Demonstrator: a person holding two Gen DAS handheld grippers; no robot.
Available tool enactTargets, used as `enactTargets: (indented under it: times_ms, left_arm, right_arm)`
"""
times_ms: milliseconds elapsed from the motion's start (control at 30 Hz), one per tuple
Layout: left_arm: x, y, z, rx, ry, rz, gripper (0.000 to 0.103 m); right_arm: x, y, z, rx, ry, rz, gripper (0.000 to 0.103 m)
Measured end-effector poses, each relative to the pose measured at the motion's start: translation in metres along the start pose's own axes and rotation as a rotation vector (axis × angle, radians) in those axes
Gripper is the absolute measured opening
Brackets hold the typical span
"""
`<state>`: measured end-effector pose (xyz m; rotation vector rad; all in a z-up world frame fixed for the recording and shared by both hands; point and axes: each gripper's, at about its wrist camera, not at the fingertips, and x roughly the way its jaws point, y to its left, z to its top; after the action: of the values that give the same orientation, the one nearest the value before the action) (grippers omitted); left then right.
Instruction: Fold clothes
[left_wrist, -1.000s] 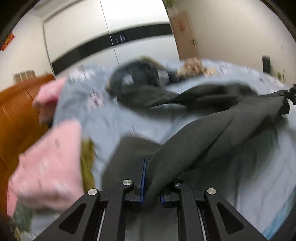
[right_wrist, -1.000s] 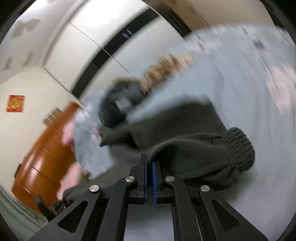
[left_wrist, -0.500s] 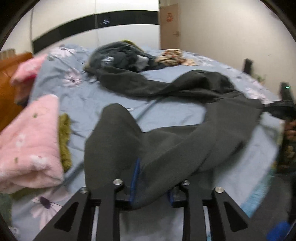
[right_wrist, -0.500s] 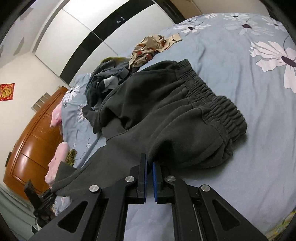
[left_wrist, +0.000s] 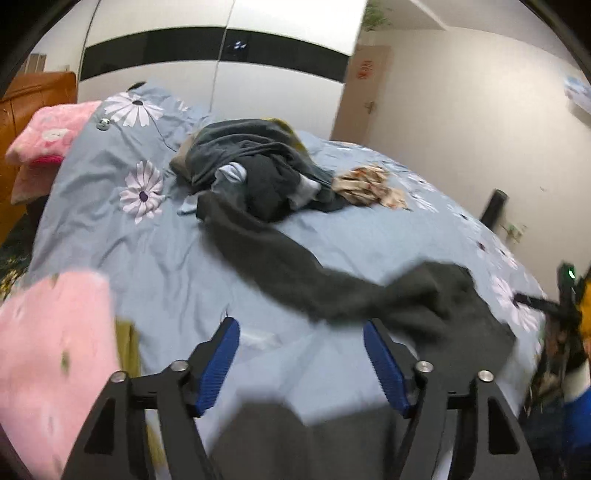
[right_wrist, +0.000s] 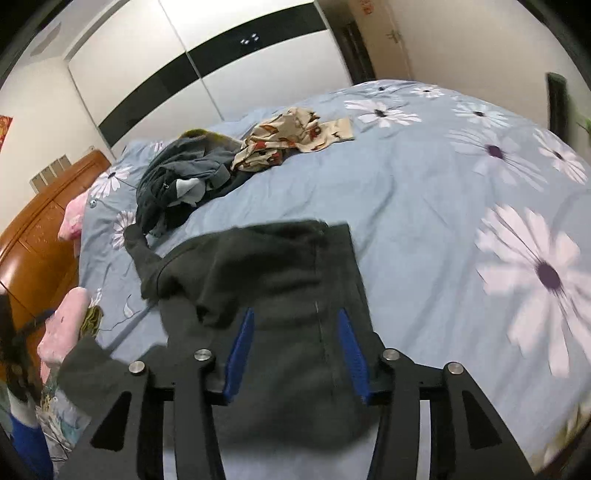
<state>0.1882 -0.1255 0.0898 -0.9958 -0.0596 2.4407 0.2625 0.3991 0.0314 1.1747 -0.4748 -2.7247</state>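
Dark grey sweatpants (left_wrist: 436, 299) lie folded on the blue flowered bedsheet (left_wrist: 155, 266); one long leg trails toward the pile at the back. My left gripper (left_wrist: 301, 326) hovers over bare sheet with its jaws opening and nothing between the blue pads; a dark fold of the pants lies just below it. In the right wrist view the sweatpants (right_wrist: 280, 280) lie flat beneath my right gripper (right_wrist: 295, 314). Its jaws are opening too, and the pads stand apart over the cloth without pressing it. The right gripper (left_wrist: 535, 301) also shows at the left wrist view's right edge.
A heap of dark clothes (left_wrist: 255, 166) and a patterned beige garment (left_wrist: 369, 184) lie at the back of the bed. Pink folded items (left_wrist: 51, 354) sit at the near left, pink pillows (left_wrist: 51, 133) by the wooden cabinet (right_wrist: 33, 236). A person's hand (left_wrist: 576, 343) shows far right.
Both grippers have let go of the sweatpants and opened. The left gripper rose and pulled away; the pants now lie folded on the bed.
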Motion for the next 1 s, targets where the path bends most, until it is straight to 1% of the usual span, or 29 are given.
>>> enactTargets:
  times_ms: [67, 133, 167, 200, 233, 300, 367, 467, 500, 533, 567, 600, 633, 667, 733, 767, 800, 833, 867, 933, 1000]
  left_arm:
    - [0.049, 0.026, 0.022, -0.113, 0.055, 0.011, 0.075]
    - [0.097, 0.053, 0.044, -0.228, 0.110, 0.020, 0.075]
    - [0.122, 0.068, 0.046, -0.306, 0.134, 0.015, 0.075]
    - [0.147, 0.084, 0.044, -0.393, 0.153, 0.011, 0.075]
    - [0.166, 0.095, 0.040, -0.453, 0.164, 0.012, 0.073]
    - [0.198, 0.107, 0.032, -0.530, 0.166, 0.011, 0.073]
    - [0.222, 0.111, 0.025, -0.553, 0.190, 0.009, 0.073]
    - [0.231, 0.109, 0.021, -0.579, 0.162, -0.044, 0.072]
    - [0.234, 0.108, 0.019, -0.587, 0.152, -0.062, 0.065]
    - [0.237, 0.107, 0.018, -0.596, 0.142, -0.080, 0.050]
    - [0.238, 0.108, 0.015, -0.618, 0.144, -0.102, 0.040]
    - [0.238, 0.109, 0.012, -0.641, 0.146, -0.124, 0.022]
    - [0.238, 0.110, 0.009, -0.661, 0.147, -0.132, 0.009]
    - [0.233, 0.110, 0.007, -0.674, 0.128, -0.133, 0.006]
    - [0.221, 0.109, 0.003, -0.695, 0.086, -0.129, 0.004]
    - [0.213, 0.109, 0.001, -0.704, 0.064, -0.125, 0.004]
    - [0.200, 0.107, 0.000, -0.709, 0.036, -0.132, 0.003]
    - [0.187, 0.106, 0.000, -0.713, 0.008, -0.141, 0.003]
    - [0.173, 0.104, 0.001, -0.705, -0.022, -0.151, 0.003]
    - [0.141, 0.098, 0.013, -0.671, -0.066, -0.147, 0.003]
    - [0.105, 0.086, 0.021, -0.625, -0.117, -0.138, 0.003]
  right_arm:
    - [0.028, 0.000, 0.015, -0.027, 0.029, -0.027, 0.049]
    - [0.051, -0.006, 0.023, -0.040, 0.053, -0.048, 0.049]
    - [0.061, -0.009, 0.026, -0.046, 0.064, -0.058, 0.049]
    - [0.070, -0.015, 0.028, -0.034, 0.072, -0.060, 0.049]
    - [0.078, -0.022, 0.028, -0.015, 0.079, -0.058, 0.049]
    - [0.089, -0.032, 0.028, 0.015, 0.089, -0.059, 0.049]
    - [0.098, -0.038, 0.029, 0.035, 0.099, -0.068, 0.050]
    - [0.111, -0.042, 0.031, 0.059, 0.117, -0.046, 0.050]
    - [0.115, -0.042, 0.031, 0.062, 0.121, -0.039, 0.050]
    - [0.117, -0.041, 0.032, 0.061, 0.120, -0.040, 0.050]
    - [0.120, -0.040, 0.033, 0.063, 0.116, -0.038, 0.050]
    - [0.121, -0.039, 0.033, 0.067, 0.112, -0.035, 0.050]
    - [0.121, -0.038, 0.033, 0.071, 0.108, -0.031, 0.050]
    - [0.121, -0.037, 0.034, 0.074, 0.104, -0.028, 0.048]
    - [0.118, -0.034, 0.033, 0.082, 0.096, -0.033, 0.023]
    - [0.113, -0.033, 0.032, 0.097, 0.089, -0.030, 0.022]
    - [0.108, -0.034, 0.031, 0.110, 0.077, -0.021, 0.013]
    - [0.098, -0.033, 0.031, 0.123, 0.052, -0.002, 0.009]
    - [0.089, -0.032, 0.030, 0.131, 0.028, 0.015, 0.009]
    - [0.071, -0.028, 0.031, 0.134, -0.016, 0.041, 0.008]
    - [0.054, -0.020, 0.033, 0.111, -0.055, 0.056, 0.008]
